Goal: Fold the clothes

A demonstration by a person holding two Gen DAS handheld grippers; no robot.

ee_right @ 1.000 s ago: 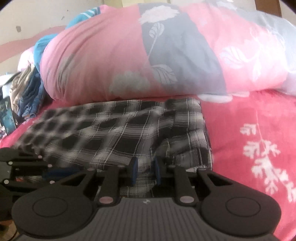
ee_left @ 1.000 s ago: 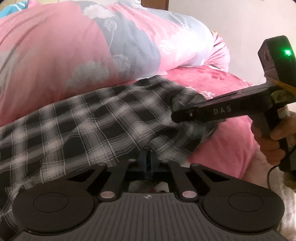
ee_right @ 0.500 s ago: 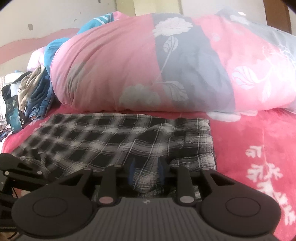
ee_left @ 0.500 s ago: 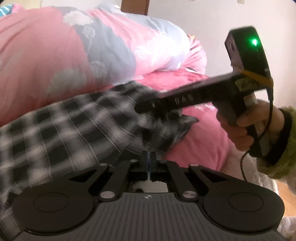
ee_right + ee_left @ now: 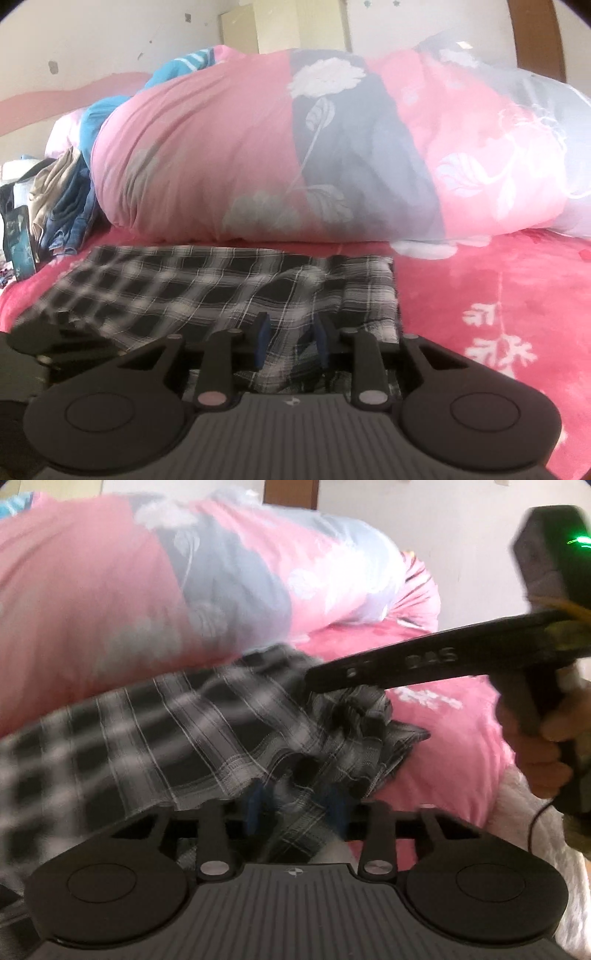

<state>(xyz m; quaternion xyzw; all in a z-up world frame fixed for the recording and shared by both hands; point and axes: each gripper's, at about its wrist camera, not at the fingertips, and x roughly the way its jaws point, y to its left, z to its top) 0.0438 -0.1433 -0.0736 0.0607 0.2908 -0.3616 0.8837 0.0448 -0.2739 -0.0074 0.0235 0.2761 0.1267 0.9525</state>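
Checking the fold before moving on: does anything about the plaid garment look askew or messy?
Yes. The plaid garment lies mostly flat, but its corner under the right gripper is bunched and crumpled.

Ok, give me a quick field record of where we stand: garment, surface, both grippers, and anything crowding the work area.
garment: black-and-white plaid garment, lying partly folded on the bed, near edge bunched
surface: pink bedspread
left gripper: jaws opening, plaid cloth between the blue pads
right gripper: jaws parted with plaid cloth between them; grip unclear
behind: rolled pink and grey floral quilt, touching the garment's far edge
at the side: pile of other clothes
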